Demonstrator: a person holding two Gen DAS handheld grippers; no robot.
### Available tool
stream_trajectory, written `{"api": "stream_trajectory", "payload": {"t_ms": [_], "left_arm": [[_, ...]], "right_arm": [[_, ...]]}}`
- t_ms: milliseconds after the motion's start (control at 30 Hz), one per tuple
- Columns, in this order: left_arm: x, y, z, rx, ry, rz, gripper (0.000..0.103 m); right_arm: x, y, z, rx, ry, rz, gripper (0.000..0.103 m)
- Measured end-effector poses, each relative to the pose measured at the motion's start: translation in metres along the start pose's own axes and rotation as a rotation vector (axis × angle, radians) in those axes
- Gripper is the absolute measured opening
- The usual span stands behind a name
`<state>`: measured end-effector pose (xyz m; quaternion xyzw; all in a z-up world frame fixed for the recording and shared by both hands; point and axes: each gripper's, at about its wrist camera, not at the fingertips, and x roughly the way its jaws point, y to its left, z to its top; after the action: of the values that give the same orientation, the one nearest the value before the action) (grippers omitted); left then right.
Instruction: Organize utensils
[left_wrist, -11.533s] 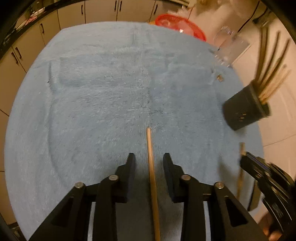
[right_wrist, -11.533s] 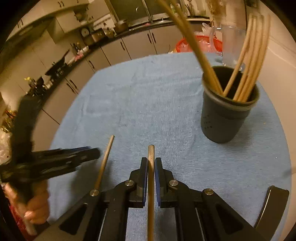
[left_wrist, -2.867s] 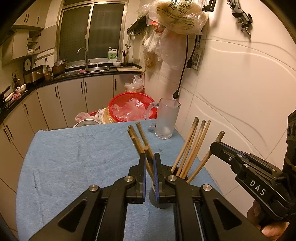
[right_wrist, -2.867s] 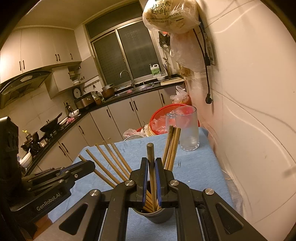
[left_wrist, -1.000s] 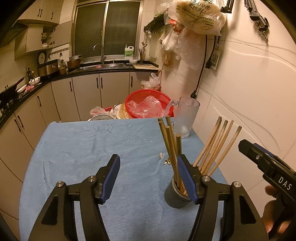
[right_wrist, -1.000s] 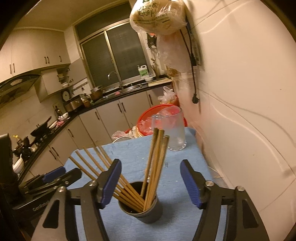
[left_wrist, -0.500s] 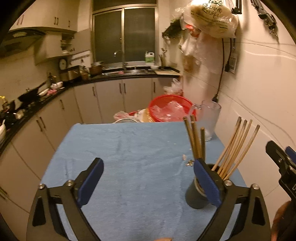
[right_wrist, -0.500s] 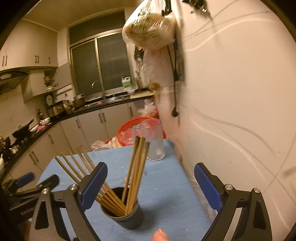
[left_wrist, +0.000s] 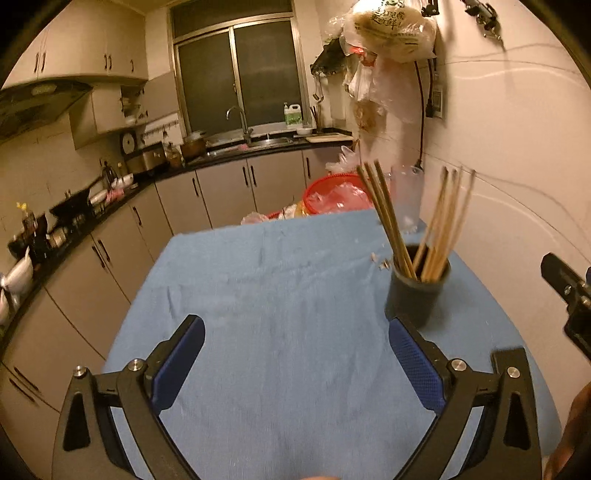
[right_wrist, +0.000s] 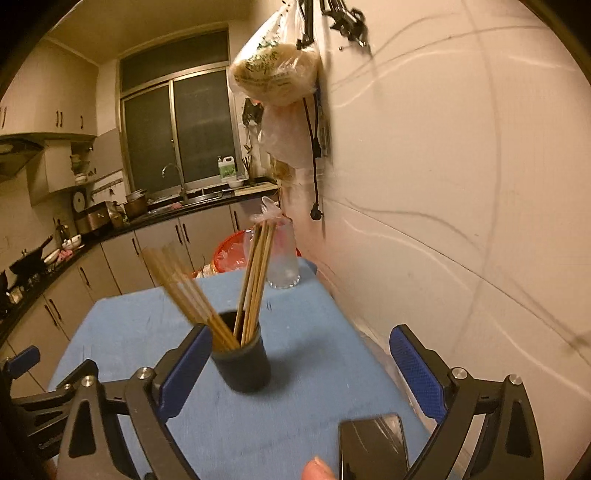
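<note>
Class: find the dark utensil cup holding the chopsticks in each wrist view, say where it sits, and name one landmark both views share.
Left wrist view: the cup stands right of centre on the blue cloth.
Right wrist view: the cup stands low, left of centre.
Shared landmark: the clear glass mug, behind the cup by the wall.

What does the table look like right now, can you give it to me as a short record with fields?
surface: blue towel covering the table
holder: dark cup, upright on the towel
utensils: wooden chopsticks standing in the cup, fanned into two bunches
loose chopsticks on towel: none visible
left tool: open, empty
right tool: open, empty
behind cup: glass mug, red basket
near edge: dark phone
</note>
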<state>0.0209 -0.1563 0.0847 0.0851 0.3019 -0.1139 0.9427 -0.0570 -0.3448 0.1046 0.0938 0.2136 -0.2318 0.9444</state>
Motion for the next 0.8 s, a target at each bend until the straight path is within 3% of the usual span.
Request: {"api": "stream_trajectory", "payload": {"t_ms": [133, 300, 800], "left_arm": [[-0.017, 0.015, -0.027, -0.026, 0.003, 0.024, 0.1], [-0.029, 0.026, -0.055, -0.026, 0.037, 0.039, 0.1], [-0.03, 0.031, -0.066, -0.023, 0.036, 0.016, 0.1]], "right_arm": [[-0.036, 0.01, -0.029, 0.002, -0.014, 0.0, 0.098], [-0.052, 0.022, -0.049, -0.026, 0.018, 0.015, 0.098], [-0.054, 0.035, -0.052, -0.063, 0.045, 0.004, 0.098]]}}
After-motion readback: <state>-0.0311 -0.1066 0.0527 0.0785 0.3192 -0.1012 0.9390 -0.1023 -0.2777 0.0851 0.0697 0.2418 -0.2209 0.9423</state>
